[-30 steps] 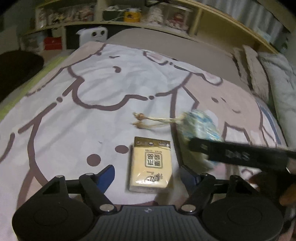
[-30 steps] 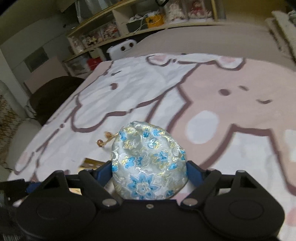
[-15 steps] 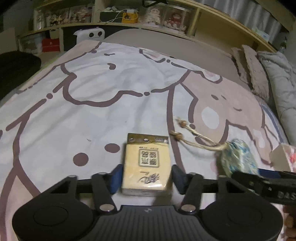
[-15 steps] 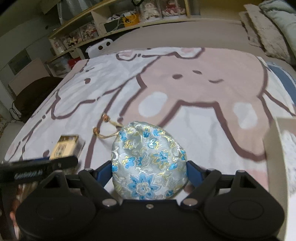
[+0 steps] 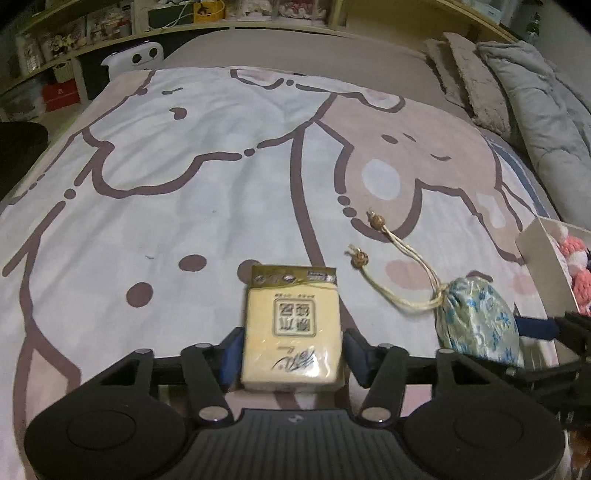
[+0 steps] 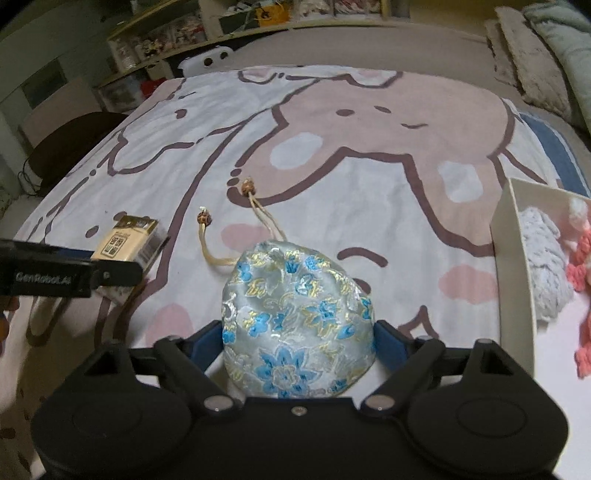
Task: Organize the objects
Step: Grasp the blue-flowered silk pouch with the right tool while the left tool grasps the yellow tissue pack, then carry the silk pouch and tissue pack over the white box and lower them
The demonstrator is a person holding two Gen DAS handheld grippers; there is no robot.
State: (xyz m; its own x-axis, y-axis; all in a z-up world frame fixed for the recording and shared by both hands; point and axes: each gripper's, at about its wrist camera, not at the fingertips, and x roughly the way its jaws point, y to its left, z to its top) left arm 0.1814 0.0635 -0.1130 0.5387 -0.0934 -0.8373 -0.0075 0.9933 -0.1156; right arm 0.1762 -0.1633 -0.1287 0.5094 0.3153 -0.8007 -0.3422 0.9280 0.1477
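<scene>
A cream and gold tissue pack [image 5: 291, 328] lies on the cartoon bedspread between the fingers of my left gripper [image 5: 291, 343]. Its jaws are opening, and a thin gap shows beside the pack. To its right a blue-flowered silk pouch [image 6: 295, 317] rests on the bedspread, its beaded cords [image 6: 255, 210] trailing away to the left. My right gripper [image 6: 297, 328] has its pads against the pouch's sides while its jaws are opening. In the left wrist view the pouch [image 5: 476, 325] sits just left of the right gripper's blue finger [image 5: 535, 328].
A white box [image 6: 509, 258] stands at the right, holding a grey knitted piece [image 6: 543, 266] and a pink yarn toy [image 6: 583, 273]. Pillows [image 5: 476, 81] and a grey quilt [image 5: 546, 107] lie at the far right. Cluttered shelves [image 5: 184, 18] run behind the bed.
My left gripper closed in around the tissue pack, then eased slightly wider. My right gripper carried the pouch to the right, from beside the pack toward the white box, which came into view.
</scene>
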